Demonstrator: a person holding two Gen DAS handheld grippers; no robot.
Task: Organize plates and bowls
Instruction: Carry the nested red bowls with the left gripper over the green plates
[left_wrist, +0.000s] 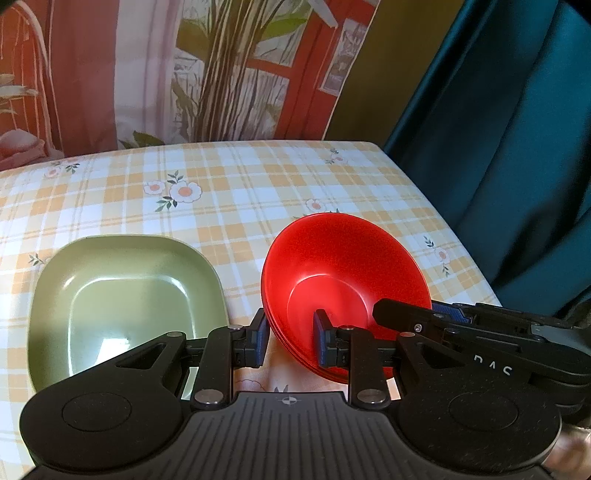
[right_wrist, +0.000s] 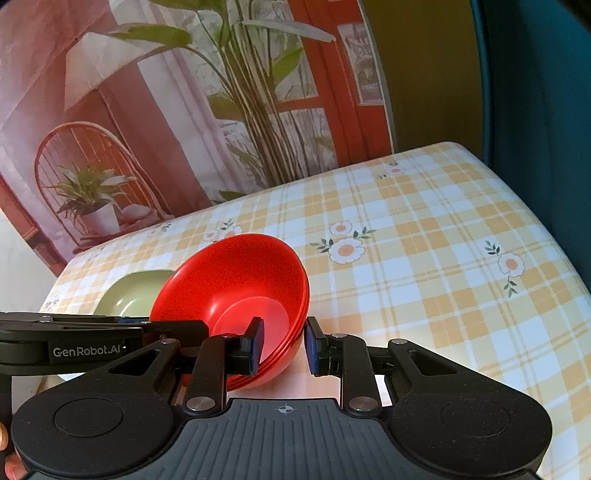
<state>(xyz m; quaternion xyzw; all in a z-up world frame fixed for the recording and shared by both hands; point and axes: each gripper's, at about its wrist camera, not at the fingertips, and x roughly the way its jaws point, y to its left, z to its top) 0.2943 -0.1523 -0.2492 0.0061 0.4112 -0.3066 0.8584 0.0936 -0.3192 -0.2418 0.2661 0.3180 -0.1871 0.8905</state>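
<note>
A stack of red bowls (left_wrist: 343, 269) sits tilted on the checked tablecloth, also in the right wrist view (right_wrist: 236, 284). My left gripper (left_wrist: 291, 338) straddles the stack's near-left rim, one finger inside, one outside, with a gap at the pads. My right gripper (right_wrist: 282, 343) straddles the stack's near-right rim the same way. A green square plate (left_wrist: 122, 295) lies left of the bowls; only its edge shows in the right wrist view (right_wrist: 129, 291). The right gripper's body shows in the left wrist view (left_wrist: 480, 332).
The table (right_wrist: 424, 266) has a yellow checked cloth with flowers. Its right edge drops off beside a dark teal curtain (left_wrist: 517, 129). A printed backdrop with plants stands behind the far edge (left_wrist: 221, 74).
</note>
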